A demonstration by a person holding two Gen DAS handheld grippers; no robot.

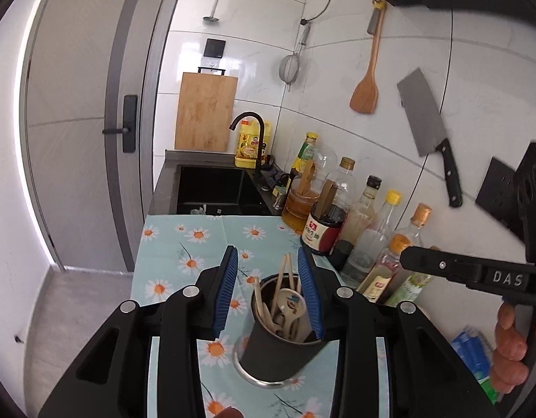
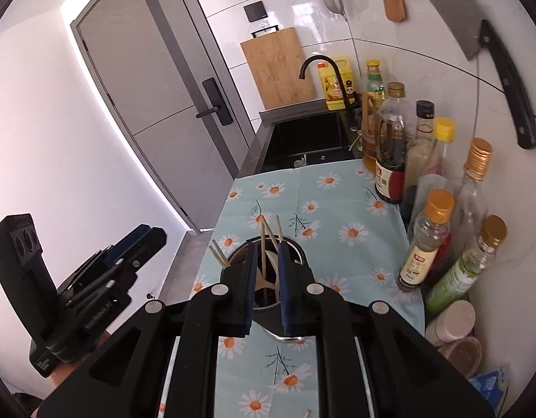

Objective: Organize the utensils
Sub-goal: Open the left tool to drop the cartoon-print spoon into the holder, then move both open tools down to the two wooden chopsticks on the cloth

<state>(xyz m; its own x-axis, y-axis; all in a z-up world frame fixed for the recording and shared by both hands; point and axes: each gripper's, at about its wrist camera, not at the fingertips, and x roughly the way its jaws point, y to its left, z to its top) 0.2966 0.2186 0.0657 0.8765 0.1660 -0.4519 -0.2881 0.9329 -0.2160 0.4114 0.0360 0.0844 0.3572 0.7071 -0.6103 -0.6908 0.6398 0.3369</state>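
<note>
A narrow kitchen bench (image 1: 212,240) runs away from both cameras, covered by a pale blue cloth printed with daisies, with a black sink (image 1: 212,188) at its far end. On the cloth, toward the near end of the bench, stands a dark metal utensil cup (image 1: 282,351) with a silvery rim, holding pale chopsticks (image 1: 280,278) and a white ceramic spoon (image 1: 292,304) (the spoon bears a small blue and brown picture). In the left wrist view, the left gripper (image 1: 268,285) has its blue-padded fingers spread wide; the right-hand pad appears to sit against the cup's rim while the other pad stands clear over the cloth, so it grips nothing. In the right wrist view, the right gripper (image 2: 267,287) hovers over the same cup (image 2: 296,254), its two blue pads drawn close with a narrow gap; utensil handles (image 2: 268,254) show in the gap, but whether the pads actually pinch one cannot be told. A row of sauce and oil bottles (image 1: 351,216) lines the bench's right edge against the tiled wall. On that wall hang a wooden spatula (image 1: 367,80), a cleaver (image 1: 428,132), a wire strainer (image 1: 291,66) and a ladle (image 1: 214,1). A bamboo cutting board (image 1: 205,111) leans against the wall behind the sink, beside a black tap (image 1: 250,139) and a yellow bottle (image 1: 249,146).
</note>
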